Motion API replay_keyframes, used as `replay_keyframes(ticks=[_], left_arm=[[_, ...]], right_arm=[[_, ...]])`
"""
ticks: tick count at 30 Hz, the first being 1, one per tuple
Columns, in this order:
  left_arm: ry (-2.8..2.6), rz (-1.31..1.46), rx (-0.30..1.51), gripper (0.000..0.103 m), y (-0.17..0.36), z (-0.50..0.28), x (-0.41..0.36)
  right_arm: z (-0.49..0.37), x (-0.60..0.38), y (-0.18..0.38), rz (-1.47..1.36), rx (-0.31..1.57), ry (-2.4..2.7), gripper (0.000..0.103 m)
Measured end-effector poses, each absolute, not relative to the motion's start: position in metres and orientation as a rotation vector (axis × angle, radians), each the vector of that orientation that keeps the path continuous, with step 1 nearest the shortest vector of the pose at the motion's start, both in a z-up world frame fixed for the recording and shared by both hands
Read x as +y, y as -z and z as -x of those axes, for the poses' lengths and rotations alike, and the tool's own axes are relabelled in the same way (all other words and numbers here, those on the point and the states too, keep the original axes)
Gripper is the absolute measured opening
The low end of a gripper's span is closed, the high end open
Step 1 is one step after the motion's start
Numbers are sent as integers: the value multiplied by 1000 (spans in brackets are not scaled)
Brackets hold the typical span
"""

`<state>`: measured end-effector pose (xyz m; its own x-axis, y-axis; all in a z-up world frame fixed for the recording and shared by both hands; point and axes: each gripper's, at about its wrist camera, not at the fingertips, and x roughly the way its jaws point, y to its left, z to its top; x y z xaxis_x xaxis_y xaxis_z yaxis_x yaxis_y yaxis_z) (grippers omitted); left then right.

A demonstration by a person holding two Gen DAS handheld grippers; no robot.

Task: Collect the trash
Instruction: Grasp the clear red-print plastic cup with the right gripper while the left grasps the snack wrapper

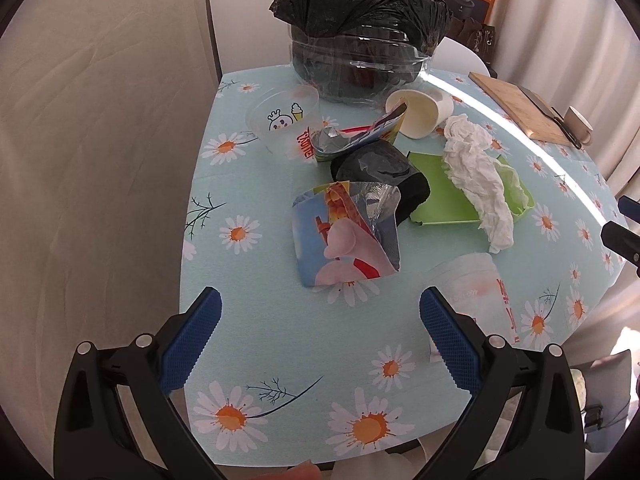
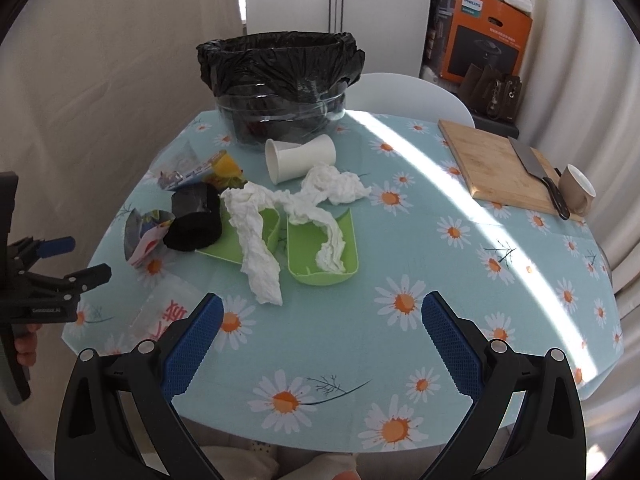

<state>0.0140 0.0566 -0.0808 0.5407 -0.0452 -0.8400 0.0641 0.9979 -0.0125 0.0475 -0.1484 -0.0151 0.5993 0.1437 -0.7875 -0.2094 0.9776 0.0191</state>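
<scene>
Trash lies across the daisy tablecloth: a colourful foil wrapper (image 1: 344, 236), a black roll (image 1: 380, 176), crumpled white tissue (image 2: 256, 240) draped over green trays (image 2: 324, 256), a tipped white paper cup (image 2: 300, 158), a second snack wrapper (image 1: 352, 136) and two clear plastic cups (image 1: 280, 116) (image 1: 476, 284). A bin lined with a black bag (image 2: 280, 80) stands at the table's far side. My left gripper (image 1: 320, 308) hovers open just short of the colourful wrapper. My right gripper (image 2: 322, 308) is open and empty above the near cloth, short of the tissue.
A wooden cutting board (image 2: 500, 164) with a cleaver (image 2: 536, 172) and a beige mug (image 2: 576, 190) sits at the right rear. A white chair (image 2: 400, 96) and an orange box (image 2: 488, 36) stand behind the table. Curtains hang on both sides.
</scene>
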Motion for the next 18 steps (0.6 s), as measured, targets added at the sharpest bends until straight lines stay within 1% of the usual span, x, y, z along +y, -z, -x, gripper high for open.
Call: replay_keyframes(ticks=[8,14,18], left_arm=[[80,-34,1017,97,90,-25,77],[80,-46,1030,97,97,-30,88],[70,-31,1048,97,103,-28,98]], right_arm=[[-63,-110,31,35,1003,-310,95],[-80,-85,53,-8,1144,-387,94],[-88,-73,73,-108,1266,-456,94]])
